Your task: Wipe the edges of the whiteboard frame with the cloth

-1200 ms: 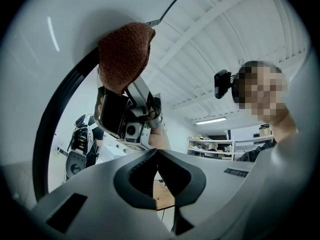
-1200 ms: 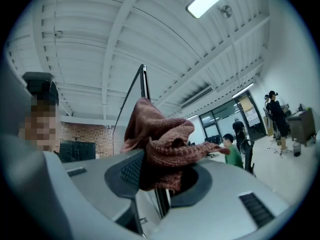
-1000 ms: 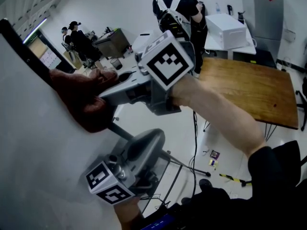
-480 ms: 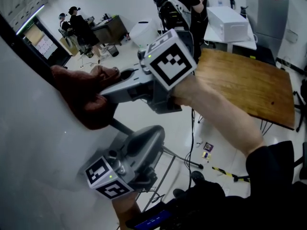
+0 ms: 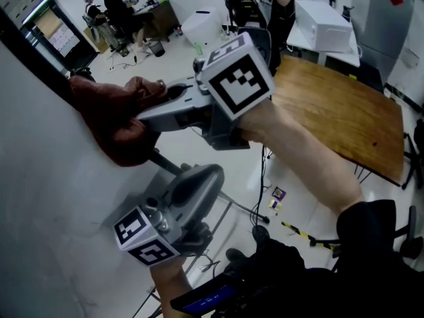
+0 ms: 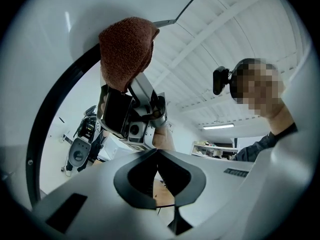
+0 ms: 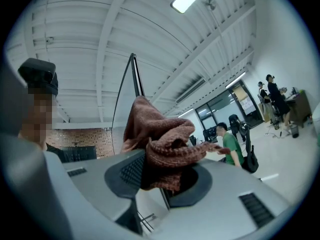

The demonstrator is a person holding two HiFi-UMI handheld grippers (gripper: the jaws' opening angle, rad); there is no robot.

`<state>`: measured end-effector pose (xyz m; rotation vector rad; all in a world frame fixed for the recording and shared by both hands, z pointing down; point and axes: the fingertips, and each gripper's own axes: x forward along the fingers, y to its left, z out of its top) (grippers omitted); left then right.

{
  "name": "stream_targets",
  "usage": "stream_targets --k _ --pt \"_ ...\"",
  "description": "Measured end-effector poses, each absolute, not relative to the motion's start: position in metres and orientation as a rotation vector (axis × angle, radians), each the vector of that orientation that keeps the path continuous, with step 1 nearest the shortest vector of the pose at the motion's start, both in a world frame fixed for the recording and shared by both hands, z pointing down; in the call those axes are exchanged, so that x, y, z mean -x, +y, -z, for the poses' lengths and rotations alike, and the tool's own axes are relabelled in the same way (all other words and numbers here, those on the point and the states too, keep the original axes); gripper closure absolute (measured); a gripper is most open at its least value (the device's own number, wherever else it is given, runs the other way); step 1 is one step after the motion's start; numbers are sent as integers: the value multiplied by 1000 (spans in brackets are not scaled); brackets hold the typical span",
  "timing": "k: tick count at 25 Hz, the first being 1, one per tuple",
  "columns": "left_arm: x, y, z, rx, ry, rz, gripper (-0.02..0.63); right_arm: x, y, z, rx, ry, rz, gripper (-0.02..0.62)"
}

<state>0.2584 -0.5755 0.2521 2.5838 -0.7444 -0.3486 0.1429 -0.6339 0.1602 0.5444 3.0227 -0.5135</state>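
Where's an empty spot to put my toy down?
The wooden table, this side of the white box, looks bare all over. The whiteboard frame is crowded: the right gripper holds the cloth against it, with the left gripper just below.

The cloth (image 5: 109,128) is rust-brown terry, rough and nubbly, with a looped pile. The whiteboard (image 5: 46,204) is smooth and pale with a faint sheen, and its frame (image 5: 33,65) is smooth and black. The right gripper (image 7: 157,176) and left gripper (image 6: 159,176) have grey, matt plastic shells. The right fingers (image 7: 127,174) are black with a fine ribbed face. The table (image 5: 338,121) is brown wood with a satin finish. The floor (image 5: 165,61) is white and glossy.
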Motion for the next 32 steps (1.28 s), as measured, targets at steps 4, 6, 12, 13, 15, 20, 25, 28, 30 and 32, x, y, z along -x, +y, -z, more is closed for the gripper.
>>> stream_targets --k 4,6,12,13,15,20,25,28,30,32 --pt "-258 -566 -256 -2578 -723 363 604 -142 -632 -171 -491 3042 522 469" --pt "-256 -559 -259 -2577 -705 376 604 -142 -630 -177 -458 3051 529 469" --pt "-251 -532 -267 -2556 -629 400 604 -143 -627 -191 -294 3085 569 469" --pt "-250 -527 -267 -2554 -613 406 604 -143 -627 -192 -264 3089 567 469" --pt "-246 -517 -267 -2551 -586 422 604 -142 -626 -194 -213 3092 577 469" --pt "-232 -498 -268 -2547 -537 444 604 -133 -630 -201 -68 3106 600 469" --pt "-230 -472 -285 -2523 -521 432 604 -134 -620 -214 51 3106 605 469" --pt "-227 -470 -291 -2513 -507 419 604 -131 -624 -223 86 3095 639 469" --pt "-229 -470 -296 -2506 -506 406 604 -132 -626 -230 89 3084 662 469" --pt "-233 -469 -303 -2498 -513 392 604 -135 -624 -235 74 3071 673 469"
